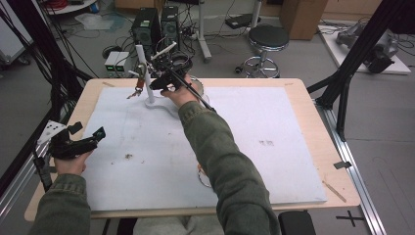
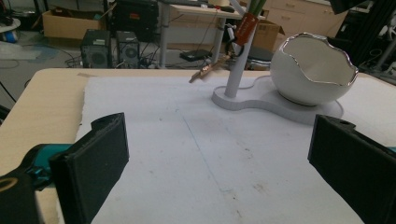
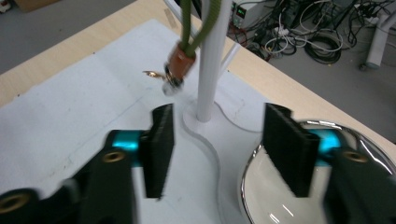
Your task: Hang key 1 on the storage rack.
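While the high view sets the right gripper point(image 1: 157, 84) at the table's point(image 1: 313, 142) far edge by the white stand point(image 1: 148, 93), its arm hides the bowl point(image 2: 312, 70), which the left gripper view shows whole: white, egg-shaped, with a jagged silver rim, on the stand's base. From the right gripper view, the jaws gape empty above post and bowl, whose rim is cut off. A copper clip point(image 3: 173, 70) hangs blurred. The left gripper point(image 1: 80, 143) rests released, well apart.

Olive-green knit sleeves; each black gripper point(image 1: 98, 133) with flat padded jaws and teal joints.
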